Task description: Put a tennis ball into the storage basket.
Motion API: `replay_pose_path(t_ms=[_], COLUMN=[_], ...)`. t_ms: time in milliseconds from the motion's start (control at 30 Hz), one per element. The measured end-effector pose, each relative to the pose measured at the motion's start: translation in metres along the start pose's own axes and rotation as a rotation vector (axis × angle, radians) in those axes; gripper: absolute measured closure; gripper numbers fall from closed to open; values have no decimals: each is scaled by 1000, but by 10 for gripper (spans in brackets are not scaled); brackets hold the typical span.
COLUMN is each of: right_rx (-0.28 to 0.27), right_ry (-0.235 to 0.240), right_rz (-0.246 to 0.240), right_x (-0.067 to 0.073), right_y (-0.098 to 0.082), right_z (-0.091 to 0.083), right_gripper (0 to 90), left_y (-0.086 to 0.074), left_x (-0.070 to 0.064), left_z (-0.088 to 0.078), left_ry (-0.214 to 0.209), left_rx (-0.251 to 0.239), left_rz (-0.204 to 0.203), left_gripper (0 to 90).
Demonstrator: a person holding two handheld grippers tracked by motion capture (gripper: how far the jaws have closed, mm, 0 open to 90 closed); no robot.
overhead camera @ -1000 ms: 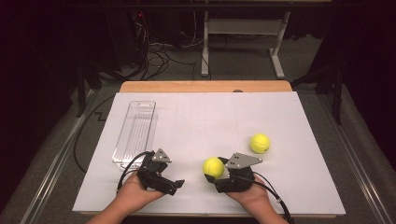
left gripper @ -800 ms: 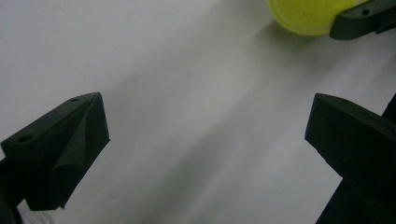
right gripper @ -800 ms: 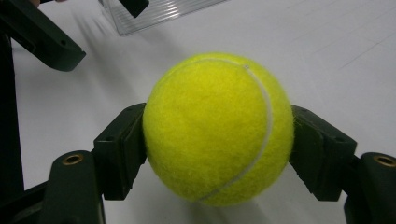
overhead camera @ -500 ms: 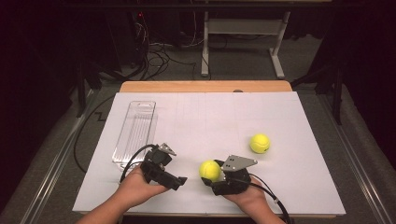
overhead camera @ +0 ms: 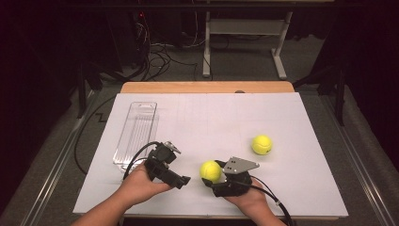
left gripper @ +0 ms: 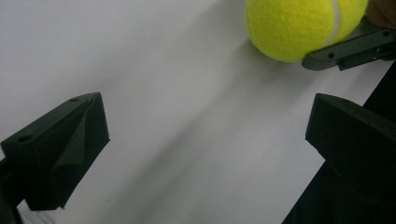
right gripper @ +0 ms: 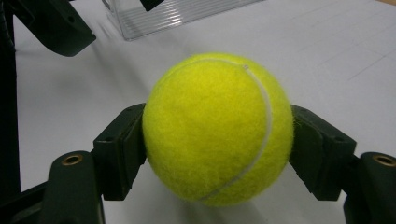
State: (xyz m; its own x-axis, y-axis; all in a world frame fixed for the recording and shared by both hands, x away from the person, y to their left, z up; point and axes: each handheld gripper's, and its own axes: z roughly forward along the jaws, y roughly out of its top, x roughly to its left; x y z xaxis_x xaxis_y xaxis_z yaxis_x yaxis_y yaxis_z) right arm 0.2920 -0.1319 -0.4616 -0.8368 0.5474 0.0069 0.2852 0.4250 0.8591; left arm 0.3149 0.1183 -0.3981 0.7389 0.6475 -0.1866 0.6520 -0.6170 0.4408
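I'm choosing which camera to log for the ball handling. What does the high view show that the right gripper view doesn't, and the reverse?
High view alone: the second tennis ball lying loose on the white sheet, the whole length of the clear tray, both of the person's hands. Right gripper view alone: the fingers pressing both sides of the held tennis ball, its seam plain. Both: that held ball, the tray, the left gripper.

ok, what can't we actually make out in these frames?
- Underside of the held tennis ball: right gripper view, hidden by the ball's own bulk, so contact with the table is unclear.
- Right gripper jaws: high view, covered by its grey plate and the ball.
- Inside of the clear tray: high view, too small to tell.
- Left gripper: its own view cuts off both jaw bases.
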Motion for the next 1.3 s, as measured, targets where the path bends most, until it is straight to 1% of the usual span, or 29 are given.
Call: replay_pose_path(t_ms=[33,133,267,333,567,767,867,1067,1300], right_rx=[-3,-16,-30,-40,-81,-116,-123,-131,-129], right_ry=[0,2,-6,-14,-27,-36,-29,-26,-15], right_rz=[-5,-13,-24,-38,-40,-56,-50,-62,-72], right_x=[0,1,3,3,5,7,7,9,12], right_y=[0,-1,-1,-1,-1,1,2,4,4], right_z=[0,1,2,1,1,2,3,3,5], right_gripper=[272,272,272,272,272,272,272,272,272], left_y=[1,4,8,11,18,22,24,27,31], left_x=[0,-1,-3,-2,-3,-4,-5,-6,-7], left_z=[0,-1,-3,-4,-11,-15,-15,-14,-12], left_ry=[3,-1,-2,-9,-7,-2,2,-4,-13], left_rx=[0,3,5,1,-4,-1,5,5,11], left_rz=[5,2,6,-1,0,3,12,6,1], left_gripper=[5,5,5,6,6,6,6,6,6])
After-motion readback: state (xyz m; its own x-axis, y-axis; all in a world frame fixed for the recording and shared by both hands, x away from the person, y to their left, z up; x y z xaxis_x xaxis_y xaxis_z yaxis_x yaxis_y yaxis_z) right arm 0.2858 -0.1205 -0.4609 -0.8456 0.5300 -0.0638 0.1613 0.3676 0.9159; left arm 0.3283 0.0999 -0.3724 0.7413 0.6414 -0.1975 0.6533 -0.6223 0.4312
